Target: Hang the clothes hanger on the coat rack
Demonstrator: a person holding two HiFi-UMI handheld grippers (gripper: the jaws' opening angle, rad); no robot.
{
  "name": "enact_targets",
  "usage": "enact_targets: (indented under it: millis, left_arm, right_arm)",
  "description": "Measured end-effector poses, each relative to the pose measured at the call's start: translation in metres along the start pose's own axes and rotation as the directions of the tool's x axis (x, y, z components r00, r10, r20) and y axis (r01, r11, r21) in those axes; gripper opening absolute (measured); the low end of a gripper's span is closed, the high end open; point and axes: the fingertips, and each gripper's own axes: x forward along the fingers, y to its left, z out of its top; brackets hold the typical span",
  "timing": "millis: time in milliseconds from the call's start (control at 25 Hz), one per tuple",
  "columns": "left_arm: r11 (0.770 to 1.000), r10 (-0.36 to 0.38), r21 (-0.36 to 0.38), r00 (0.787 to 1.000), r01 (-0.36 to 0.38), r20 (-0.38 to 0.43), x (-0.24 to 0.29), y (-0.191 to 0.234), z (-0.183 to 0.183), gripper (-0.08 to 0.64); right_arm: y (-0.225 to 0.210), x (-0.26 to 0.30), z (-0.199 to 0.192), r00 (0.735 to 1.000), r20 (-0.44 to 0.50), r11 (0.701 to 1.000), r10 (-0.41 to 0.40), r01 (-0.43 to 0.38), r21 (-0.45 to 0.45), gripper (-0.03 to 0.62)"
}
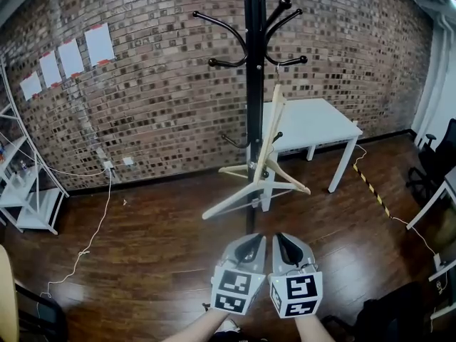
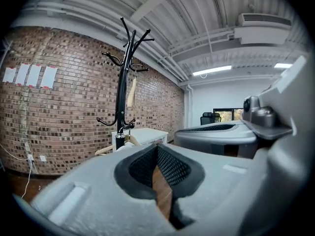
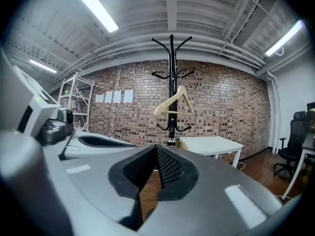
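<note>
Left tongs (image 1: 250, 243) and right tongs (image 1: 284, 241), bottom middle, clenched, empty. Tilted hanger (image 1: 272, 128) might slip off the rack (image 1: 254, 27).

A pale wooden clothes hanger (image 1: 273, 127) hangs tilted, high up on the tall black coat rack (image 1: 254, 84).

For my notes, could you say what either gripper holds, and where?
Nothing: the left gripper and the right gripper are both shut and empty.
</note>
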Motion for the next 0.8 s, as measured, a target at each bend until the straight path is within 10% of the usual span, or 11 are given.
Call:
enact_targets:
  millis: [800]
  left_arm:
    - [0.999, 0.005, -0.037, 1.000, -0.005, -0.007, 0.000, 0.034, -0.006, 0.000]
  right_arm:
    - [0.021, 0.028, -0.008, 0.999, -0.029, 0.999, 0.035, -0.035, 0.013, 0.000]
